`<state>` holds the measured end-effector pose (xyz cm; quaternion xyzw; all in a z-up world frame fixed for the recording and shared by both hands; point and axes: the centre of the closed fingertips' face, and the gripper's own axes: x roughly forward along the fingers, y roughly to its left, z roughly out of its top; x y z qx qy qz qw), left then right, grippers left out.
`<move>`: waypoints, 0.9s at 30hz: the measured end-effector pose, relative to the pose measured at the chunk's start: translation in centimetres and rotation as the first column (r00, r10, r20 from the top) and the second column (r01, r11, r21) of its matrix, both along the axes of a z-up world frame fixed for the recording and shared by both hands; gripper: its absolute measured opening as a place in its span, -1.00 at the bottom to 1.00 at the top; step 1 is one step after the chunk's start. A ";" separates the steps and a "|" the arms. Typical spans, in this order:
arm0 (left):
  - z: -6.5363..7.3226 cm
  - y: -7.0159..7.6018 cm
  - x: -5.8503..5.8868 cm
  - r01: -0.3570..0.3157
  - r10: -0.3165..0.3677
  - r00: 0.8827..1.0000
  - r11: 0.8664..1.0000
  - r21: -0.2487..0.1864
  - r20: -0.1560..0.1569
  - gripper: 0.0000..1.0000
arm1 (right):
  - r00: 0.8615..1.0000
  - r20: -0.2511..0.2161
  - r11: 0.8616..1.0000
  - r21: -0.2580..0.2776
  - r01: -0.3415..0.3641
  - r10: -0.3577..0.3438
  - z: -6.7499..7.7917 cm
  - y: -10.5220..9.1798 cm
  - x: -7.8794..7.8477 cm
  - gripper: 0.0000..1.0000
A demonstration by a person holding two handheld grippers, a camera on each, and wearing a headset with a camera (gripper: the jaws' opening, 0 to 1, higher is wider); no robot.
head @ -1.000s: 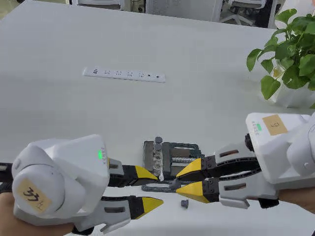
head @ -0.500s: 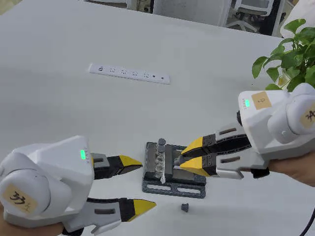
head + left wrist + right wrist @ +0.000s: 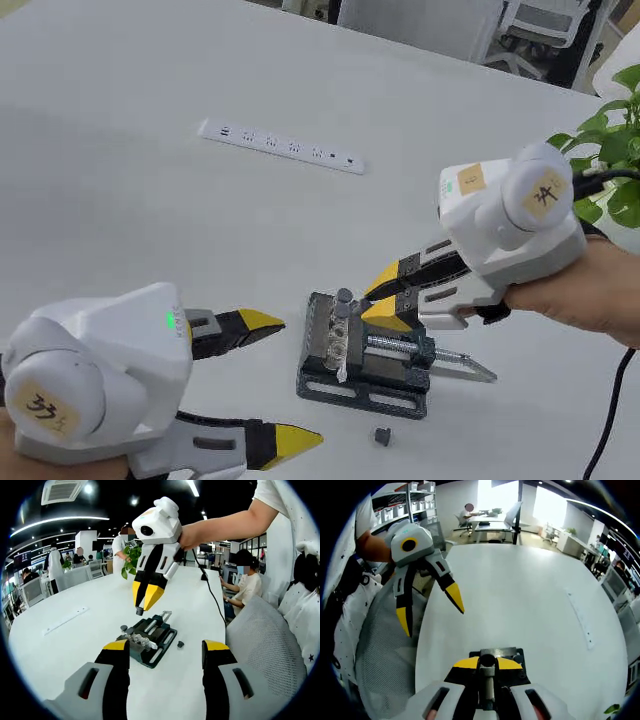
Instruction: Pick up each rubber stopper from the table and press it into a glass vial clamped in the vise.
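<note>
Logged left gripper [image 3: 282, 380] low at near left of white table [image 3: 130, 200], jaws parted wide, yellow tips well apart. Logged right gripper [image 3: 366, 306] reaching in from the right, carried in a hand [image 3: 590, 300]. Found its jaws drawn almost together, pinching a dark rubber stopper [image 3: 139, 611] at the very tips.

In left gripper view, saw that rubber stopper hanging above the vise [image 3: 150, 641], clear of it, roughly over the row of glass vials [image 3: 140, 640]. In right gripper view, looked along the yellow tips with the same dark piece caught between them and a dark part of the vise just beyond.

Noted vise as dark metal, sitting flat on the table between the two grippers, screw handle pointing right in head view. Noted clear vials standing in a line, clamped between its cheeks. Marked one end vial as carrying a fitted stopper [image 3: 123, 628].

Spotted a loose stopper [image 3: 382, 436] on the table, near the front of the vise base but apart from it.

Farther back, recorded a white power strip [image 3: 280, 147] lying flat. At far right, recorded a green plant [image 3: 615, 170] and a black cable [image 3: 610, 420] trailing down by the hand.
</note>
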<state>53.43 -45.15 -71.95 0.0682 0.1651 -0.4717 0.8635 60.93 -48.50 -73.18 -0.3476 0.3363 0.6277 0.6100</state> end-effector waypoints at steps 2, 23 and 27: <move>0.0 -0.1 0.0 -0.002 0.002 1.000 1.000 -0.011 0.002 0.20 | 1.000 -0.017 0.999 -0.035 -0.003 0.002 -0.8 0.0 0.2 -0.89; -1.0 0.3 0.3 -0.006 0.005 1.000 0.999 -0.049 -0.010 0.50 | 0.997 -0.080 0.979 -0.204 -0.005 -0.011 -4.2 0.1 1.2 -0.89; -1.1 0.5 0.3 -0.012 0.011 1.000 0.998 -0.055 -0.013 0.51 | 0.996 -0.084 0.975 -0.222 -0.002 -0.017 -4.4 0.0 1.1 -0.89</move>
